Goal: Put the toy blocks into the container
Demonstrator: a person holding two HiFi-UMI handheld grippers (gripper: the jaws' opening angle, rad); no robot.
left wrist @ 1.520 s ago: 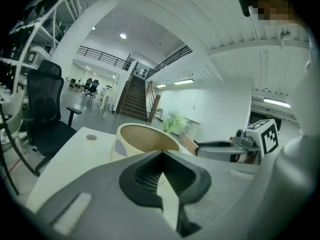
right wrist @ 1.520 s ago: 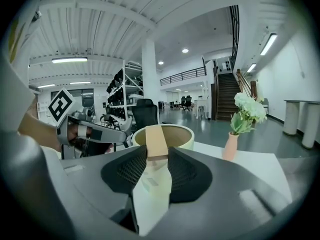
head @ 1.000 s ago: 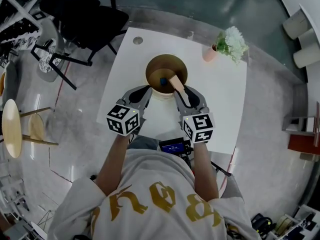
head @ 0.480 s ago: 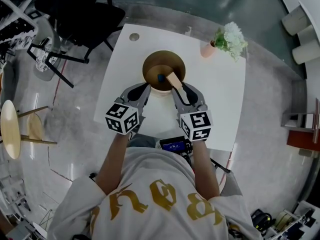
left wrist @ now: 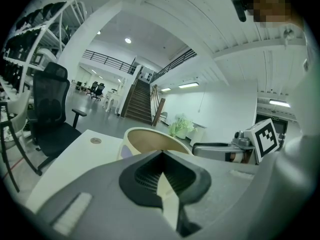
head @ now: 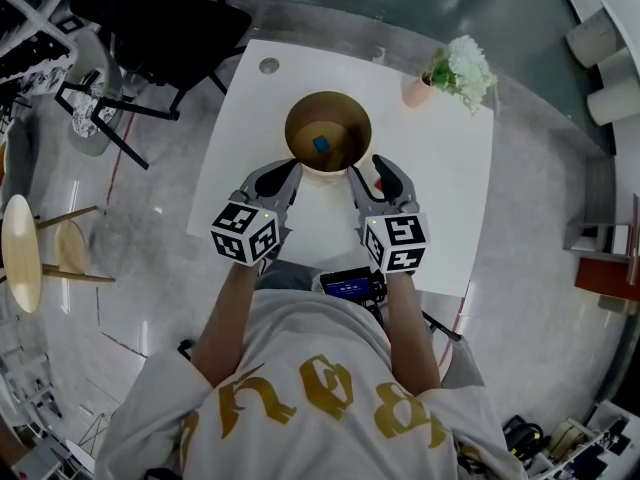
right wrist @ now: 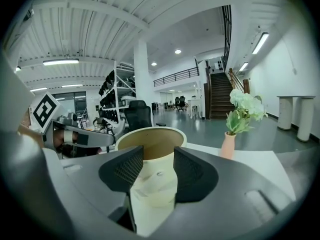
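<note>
Holding both grippers low over the white table (head: 440,188), you have them aimed at the near side of the round container (head: 328,133), one to each side of it. Your left gripper (head: 285,173) sits just beside the container's near-left rim. Its jaws are pressed together at the tips with nothing between them, and only a thin wedge of pale surface shows below the point where they meet. Your right gripper (head: 367,168) sits just beside the near-right rim, and its jaws have just been opening. They now stand clearly apart. The gap frames the cream outer wall of the container beyond, and no block lies between the pads.

The container stands upright near the middle of the table, tan inside. A small blue toy block (head: 322,144) lies on its floor, slightly left of centre. The rest of the inside is in shadow, so you cannot tell from above what else rests there.

A vase of flowers (head: 455,73) stands at the table's far right corner, well apart from the container. A black office chair (head: 170,18) is off the far left corner.
</note>
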